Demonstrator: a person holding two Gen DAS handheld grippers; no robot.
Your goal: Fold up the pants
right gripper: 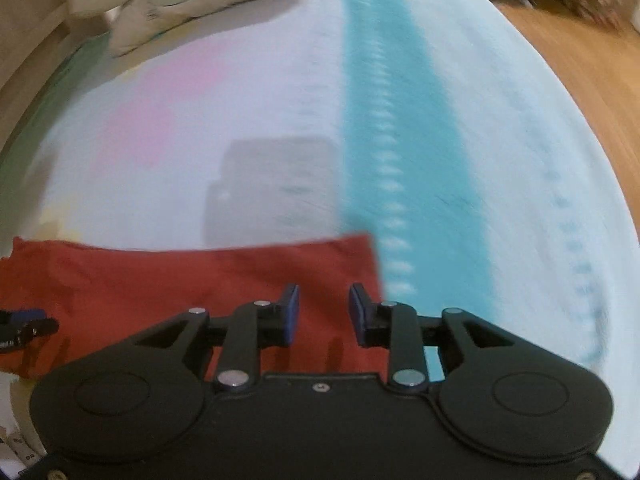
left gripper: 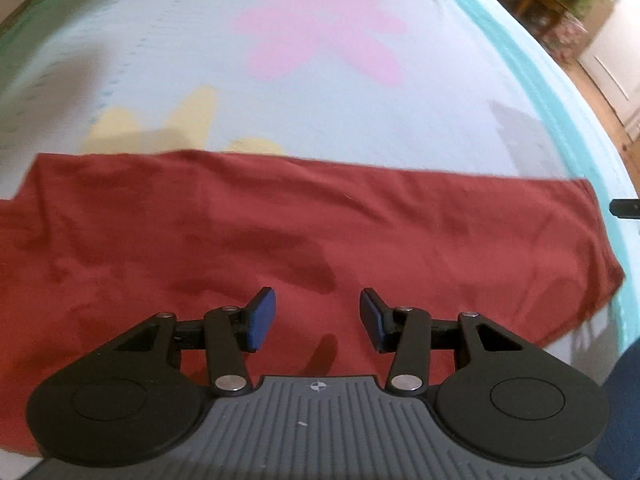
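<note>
Both grippers, left gripper (left gripper: 318,318) and right gripper (right gripper: 324,314), hang unclenched above red pants (left gripper: 280,232).

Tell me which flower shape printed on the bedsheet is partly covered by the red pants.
The yellow flower: its lower petals disappear under the far edge of the red pants. The pink flower lies further up the bedsheet, fully uncovered.

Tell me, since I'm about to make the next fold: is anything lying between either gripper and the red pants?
Nothing visible. The left gripper hangs open right above the pants, only cloth between its fingers. The right gripper is open over the pants' end by the turquoise stripe of the bedsheet.
</note>
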